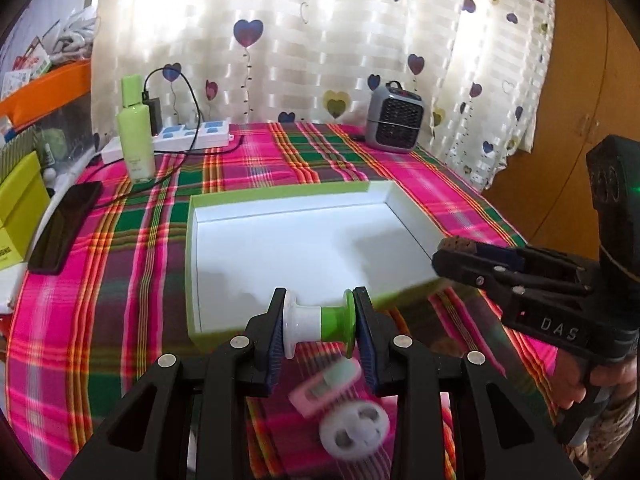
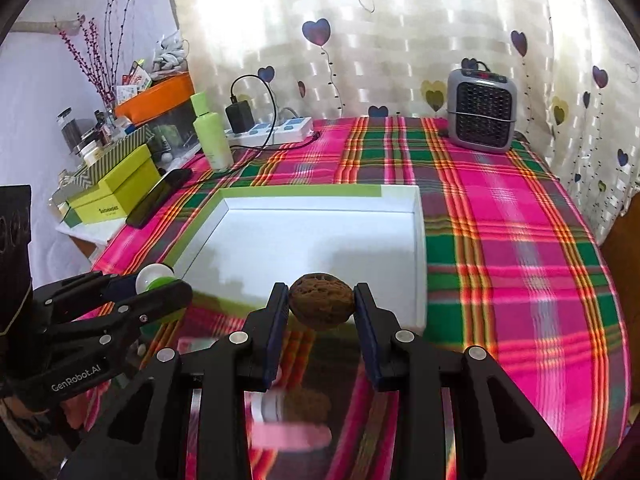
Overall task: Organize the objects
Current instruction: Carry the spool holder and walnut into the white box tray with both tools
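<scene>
The plaid tablecloth (image 1: 120, 248) fills both views, and on it, at twelve o'clock from my hands, lies the shallow white box (image 1: 192, 264) with the green rim; nothing shows inside it. My left gripper (image 1: 319, 326) is closed on a green-and-white spool (image 1: 320, 324), clamped end to end, hovering just over the box's near edge. My right gripper (image 2: 321, 304) pinches a wrinkled brown walnut (image 2: 322, 302), likewise at the near wall.

I judge this the carry-in step: both pieces are lifted and about to go into the box. Next I would need to move each forward past the rim, lower, then release, keeping the two grippers apart.

Only the left view shows what remains on the cloth at six o'clock: a pink item (image 1: 324, 386) and a white round piece (image 1: 354, 428), both blurred. Only the right view shows the stacked green boxes (image 2: 116, 192) at nine o'clock.
</scene>
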The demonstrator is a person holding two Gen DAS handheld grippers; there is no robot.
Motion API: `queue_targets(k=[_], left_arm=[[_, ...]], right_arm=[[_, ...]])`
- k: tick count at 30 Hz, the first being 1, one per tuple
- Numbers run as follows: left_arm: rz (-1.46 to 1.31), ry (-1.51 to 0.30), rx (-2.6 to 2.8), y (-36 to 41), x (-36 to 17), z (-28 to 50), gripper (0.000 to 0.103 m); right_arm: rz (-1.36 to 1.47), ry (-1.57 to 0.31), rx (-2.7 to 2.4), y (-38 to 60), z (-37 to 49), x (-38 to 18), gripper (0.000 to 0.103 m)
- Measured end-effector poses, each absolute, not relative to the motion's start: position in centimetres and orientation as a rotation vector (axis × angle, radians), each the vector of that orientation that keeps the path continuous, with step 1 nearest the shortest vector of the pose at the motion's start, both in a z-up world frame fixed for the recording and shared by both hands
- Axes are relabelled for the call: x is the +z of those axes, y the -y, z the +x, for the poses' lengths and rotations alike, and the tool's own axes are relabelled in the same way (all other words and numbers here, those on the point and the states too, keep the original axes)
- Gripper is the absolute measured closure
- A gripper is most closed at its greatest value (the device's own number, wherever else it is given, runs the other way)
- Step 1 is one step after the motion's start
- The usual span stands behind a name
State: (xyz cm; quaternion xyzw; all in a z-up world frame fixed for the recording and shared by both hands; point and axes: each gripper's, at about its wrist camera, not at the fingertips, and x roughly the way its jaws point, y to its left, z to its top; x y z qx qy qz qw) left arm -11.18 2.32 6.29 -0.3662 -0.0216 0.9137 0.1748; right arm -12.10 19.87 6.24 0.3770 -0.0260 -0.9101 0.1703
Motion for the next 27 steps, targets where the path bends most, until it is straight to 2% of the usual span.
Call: queue_targets(k=[16,27], left_arm=[[-1.179,0.032,2.591,-1.6,4.3,-20.2,0.073],[-1.252,0.006,2.553,-2.1,3.3,-23.4,0.073]], right_arm=[[1.207,0.008,-2.541,-17.1,-20.1,4.0,0.069],[1.274,-0.038,-2.531,-16.4,-23.1,2.9,0.069]])
